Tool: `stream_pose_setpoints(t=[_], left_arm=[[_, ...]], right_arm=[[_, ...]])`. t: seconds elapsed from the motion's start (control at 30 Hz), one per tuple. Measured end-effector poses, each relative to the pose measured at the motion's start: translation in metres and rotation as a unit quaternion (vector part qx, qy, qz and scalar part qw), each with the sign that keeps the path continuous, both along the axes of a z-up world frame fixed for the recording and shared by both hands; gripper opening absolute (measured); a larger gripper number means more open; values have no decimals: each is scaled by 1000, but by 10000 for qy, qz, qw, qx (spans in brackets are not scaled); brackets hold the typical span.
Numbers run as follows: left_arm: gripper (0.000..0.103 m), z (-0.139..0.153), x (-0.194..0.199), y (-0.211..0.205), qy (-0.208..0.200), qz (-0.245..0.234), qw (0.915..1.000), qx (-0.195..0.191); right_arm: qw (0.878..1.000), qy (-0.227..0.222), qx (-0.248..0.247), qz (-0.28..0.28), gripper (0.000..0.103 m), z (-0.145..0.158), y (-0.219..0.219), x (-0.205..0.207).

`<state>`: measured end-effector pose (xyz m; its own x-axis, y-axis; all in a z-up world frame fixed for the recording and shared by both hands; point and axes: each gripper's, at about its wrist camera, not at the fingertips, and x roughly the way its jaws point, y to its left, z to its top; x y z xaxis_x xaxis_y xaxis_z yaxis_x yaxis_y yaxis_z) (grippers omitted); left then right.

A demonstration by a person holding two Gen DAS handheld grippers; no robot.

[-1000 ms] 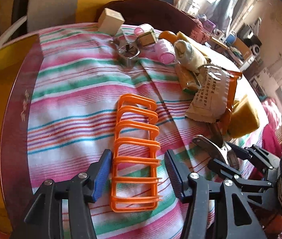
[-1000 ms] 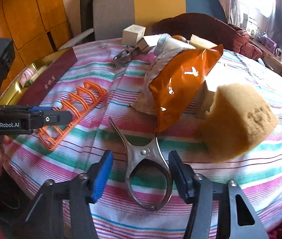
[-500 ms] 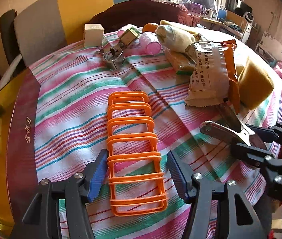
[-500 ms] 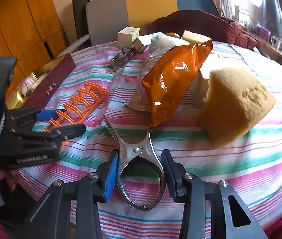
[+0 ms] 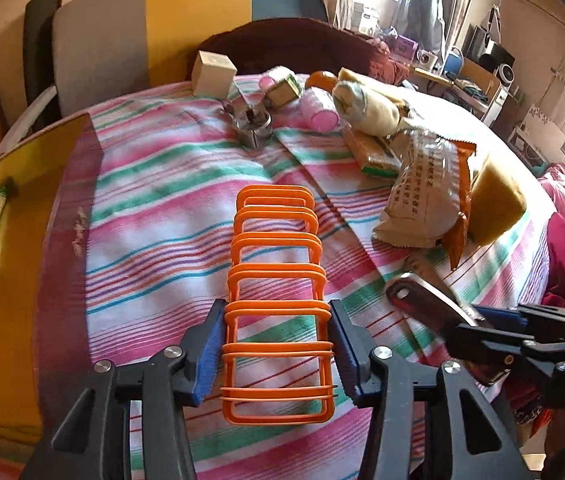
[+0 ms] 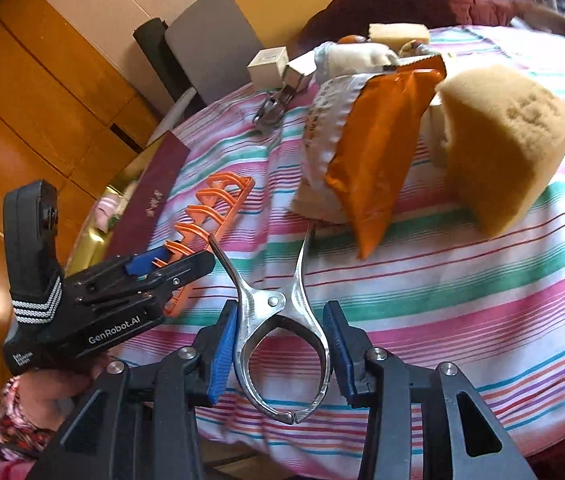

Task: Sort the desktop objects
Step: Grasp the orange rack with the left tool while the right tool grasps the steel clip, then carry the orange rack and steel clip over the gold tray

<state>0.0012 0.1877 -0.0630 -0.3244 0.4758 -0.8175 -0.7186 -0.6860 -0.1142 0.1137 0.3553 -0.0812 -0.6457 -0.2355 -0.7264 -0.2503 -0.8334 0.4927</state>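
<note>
Left wrist view: the left tool (image 5: 276, 354) is closing around the orange rack (image 5: 276, 300) on the striped surface (image 5: 154, 200). The right tool (image 6: 280, 354) grips the metal clamp (image 6: 282, 332); a snack bag (image 6: 374, 148) and sponge (image 6: 502, 140) crowd just beyond.

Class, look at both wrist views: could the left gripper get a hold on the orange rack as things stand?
Probably yes. The orange rack already lies between the fingers of the left gripper, whose jaws are closing on its sides. Nothing lies on the rack; the metal clip sits apart in the right gripper.
</note>
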Motion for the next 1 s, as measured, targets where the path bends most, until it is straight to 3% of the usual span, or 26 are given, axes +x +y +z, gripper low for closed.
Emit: stream_pose_setpoints(t=[0.17, 0.5, 0.63, 1.0], left_arm=[[50, 18, -2, -13, 118, 84, 9998, 161], [50, 39, -16, -47, -19, 472, 9975, 521], [50, 45, -23, -60, -49, 628, 9960, 631], [50, 72, -34, -89, -18, 872, 9916, 957]], right_arm=[[9997, 119, -222, 21, 43, 7, -6, -7], [9986, 285, -300, 334, 43, 28, -22, -39], [9985, 361, -28, 412, 43, 38, -30, -55], [9970, 615, -31, 470, 43, 65, -35, -87]])
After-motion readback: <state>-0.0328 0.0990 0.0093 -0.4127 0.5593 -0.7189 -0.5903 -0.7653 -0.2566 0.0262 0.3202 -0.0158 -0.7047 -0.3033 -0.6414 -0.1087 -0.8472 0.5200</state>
